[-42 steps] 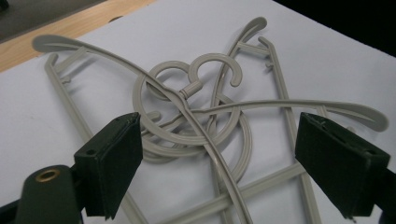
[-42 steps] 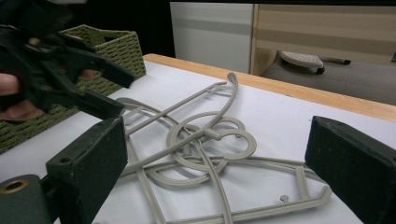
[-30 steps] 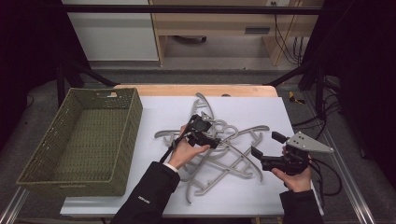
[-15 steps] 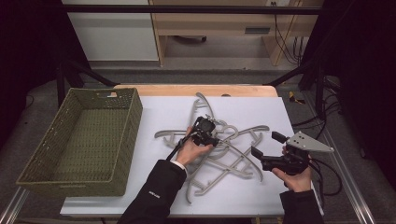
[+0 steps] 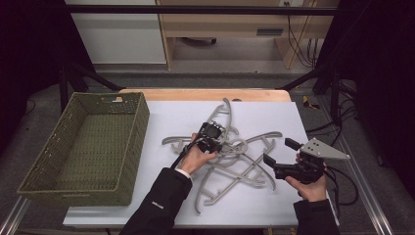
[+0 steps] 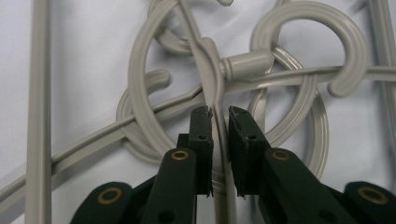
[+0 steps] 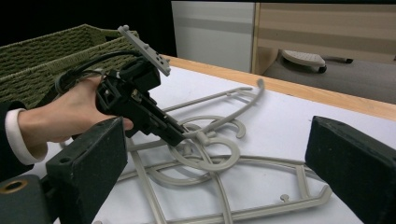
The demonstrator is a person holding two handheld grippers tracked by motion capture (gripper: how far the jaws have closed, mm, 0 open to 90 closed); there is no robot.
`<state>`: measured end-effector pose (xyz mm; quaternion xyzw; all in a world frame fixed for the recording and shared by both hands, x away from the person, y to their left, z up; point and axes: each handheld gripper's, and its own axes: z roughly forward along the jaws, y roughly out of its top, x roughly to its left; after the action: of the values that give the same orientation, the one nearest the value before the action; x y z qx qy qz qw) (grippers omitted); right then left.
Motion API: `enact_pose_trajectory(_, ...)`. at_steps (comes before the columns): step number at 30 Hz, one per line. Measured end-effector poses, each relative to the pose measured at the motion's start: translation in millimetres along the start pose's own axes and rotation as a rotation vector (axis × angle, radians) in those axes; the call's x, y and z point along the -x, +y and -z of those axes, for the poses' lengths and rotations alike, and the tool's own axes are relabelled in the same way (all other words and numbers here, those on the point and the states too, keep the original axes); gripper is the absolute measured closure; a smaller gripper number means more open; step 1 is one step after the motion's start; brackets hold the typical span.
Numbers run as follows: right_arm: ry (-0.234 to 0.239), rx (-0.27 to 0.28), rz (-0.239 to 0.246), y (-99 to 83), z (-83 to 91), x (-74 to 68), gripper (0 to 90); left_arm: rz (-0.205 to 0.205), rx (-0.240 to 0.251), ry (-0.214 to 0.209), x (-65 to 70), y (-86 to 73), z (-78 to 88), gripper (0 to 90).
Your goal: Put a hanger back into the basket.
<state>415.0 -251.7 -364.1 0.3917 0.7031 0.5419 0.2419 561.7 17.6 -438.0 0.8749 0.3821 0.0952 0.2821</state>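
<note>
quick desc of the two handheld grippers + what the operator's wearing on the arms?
Both the left gripper and the right gripper are black with two blocky jaws, brass rivets at the pivots, a grey three-cornered plate on top and a black cable. Black sleeves; a white cuff shows at the left wrist.

Left gripper [image 5: 219,144] tips buried in hanger pile [image 5: 235,156] from high view; I cannot read jaw gap there. Hanger neck [image 6: 215,98] passes down between jaws, lower run hidden behind pads. Hanger bars cut by frame edges in left gripper view. Right gripper [image 7: 219,158] jaws cropped at bottom and right. Basket [image 7: 42,51] cut at left, partly behind hand [image 7: 70,114].
</note>
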Motion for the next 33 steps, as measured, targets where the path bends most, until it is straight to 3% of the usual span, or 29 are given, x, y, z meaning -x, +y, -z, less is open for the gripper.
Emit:
enact_pose_trajectory(2,-0.001,-0.001,0.003,-0.1,-0.1,0.1,6.0,0.0,-0.007,-0.018,-2.2,-0.3,-0.2,80.1)
enact_pose_trajectory(4,-0.001,-0.003,0.002,-0.2,-0.9,-0.3,6.0,0.006,-0.012,-0.034,-2.4,0.7,-2.5,71.4)
enact_pose_trajectory(8,0.003,-0.009,0.003,-0.5,-1.8,-1.1,6.0,0.004,-0.017,-0.022,-1.1,2.2,-7.6,70.4)
enact_pose_trajectory(12,0.004,-0.004,0.002,-0.2,-1.4,-0.7,6.0,0.016,-0.044,-0.018,-5.3,2.4,-13.6,79.7)
enact_pose_trajectory(17,0.003,-0.003,0.004,-0.1,-0.9,-0.4,6.0,0.005,-0.03,0.004,-3.2,2.0,-12.0,81.6)
enact_pose_trajectory(20,0.001,-0.004,0.004,-0.2,-1.0,-0.5,6.0,0.004,0.023,0.004,-1.5,3.0,-2.5,81.8)
enact_pose_trajectory(27,0.002,-0.005,0.008,-0.2,-0.5,-0.4,6.0,-0.007,0.072,-0.015,0.0,3.4,17.4,82.1)
enact_pose_trajectory(30,0.0,0.0,0.007,0.2,0.7,-0.3,6.0,-0.001,0.111,-0.047,0.1,3.2,38.3,82.1)
enact_pose_trajectory(33,0.0,0.001,0.004,0.4,1.4,0.2,6.0,0.0,0.148,-0.053,-0.6,1.4,54.0,82.1)
